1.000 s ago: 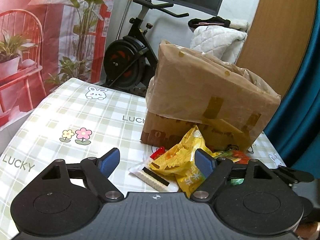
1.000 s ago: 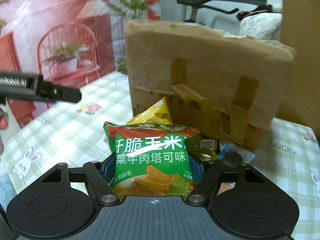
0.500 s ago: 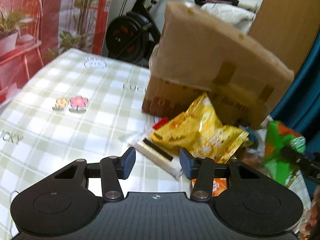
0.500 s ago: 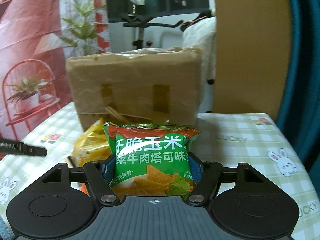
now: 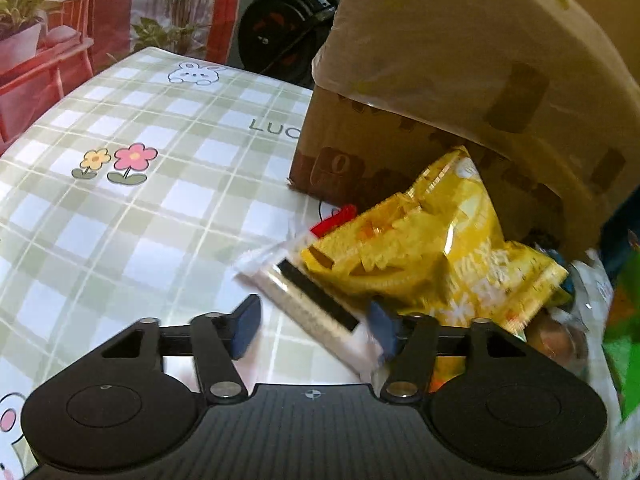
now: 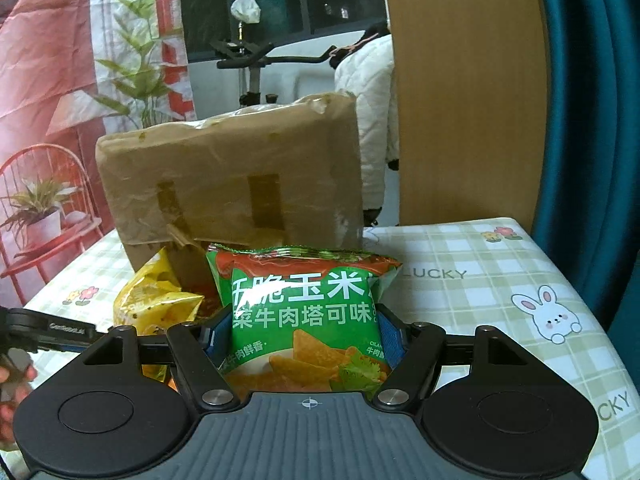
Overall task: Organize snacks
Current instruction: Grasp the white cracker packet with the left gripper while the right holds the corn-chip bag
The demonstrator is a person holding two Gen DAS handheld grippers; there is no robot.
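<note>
Jaws of the right gripper (image 6: 306,332) clamp a green corn-chip bag (image 6: 306,312); left gripper (image 5: 316,326) jaws gape around a clear-wrapped white packet (image 5: 312,304) beside a yellow crinkled snack bag (image 5: 420,256). Sorting looks barely begun; a heap remains.

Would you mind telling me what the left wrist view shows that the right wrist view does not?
Only the left wrist view shows the open left gripper near a white packet lying partly under the yellow bag. Only the right wrist view shows the right gripper shut on the green corn chip bag. Both show the yellow bag, the cardboard box and the checked tablecloth.
</note>
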